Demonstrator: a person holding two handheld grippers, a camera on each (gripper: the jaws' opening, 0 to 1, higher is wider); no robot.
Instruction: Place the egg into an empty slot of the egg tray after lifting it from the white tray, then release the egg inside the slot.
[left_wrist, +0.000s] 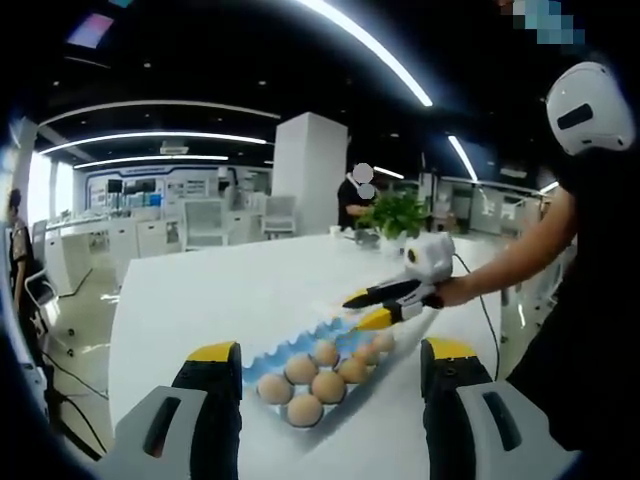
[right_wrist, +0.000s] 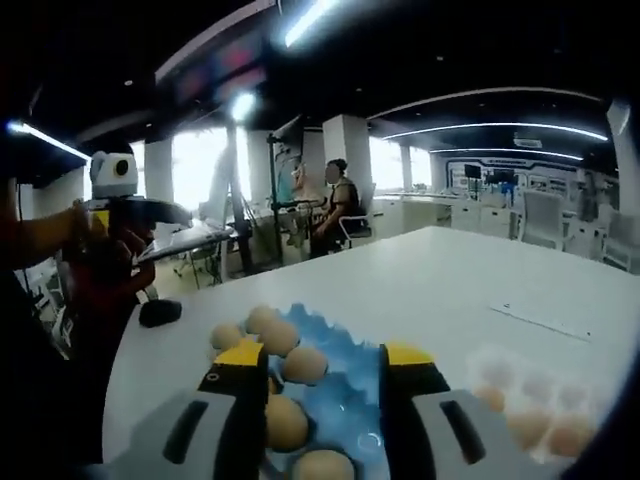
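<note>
Hovering above the blue moulded egg tray, the right gripper has its yellow-tipped fingers spread apart, with no egg seen between them. The left gripper is likewise released, its fingers wide and empty, held back from the tray.

Step in hand, as judged: fetch 1 egg from the white translucent tray, which lies just beside the blue tray on the white counter.

1. Swing the right gripper toward the pale brown eggs in the white tray.
2. Straddle 1 egg across its narrow width and close gently; the shell is likely to crack under a hard squeeze.
3. Lift straight up until clear of the neighbouring eggs.
4. Carry it to a bare blue slot; the open slots between the right fingers look usable.
5. Lower until the egg seats, then part the fingers.

Obstructions: several brown eggs already sit in the blue tray, so approach vertically to avoid knocking them. The left gripper is near the tray's end; keep it well apart from the transfer path.

Surroundings: a small black object and a flat paper sheet lie on the counter, a green potted plant stands at its far end, and a seated person is beyond. None of them lies between the 2 trays.
</note>
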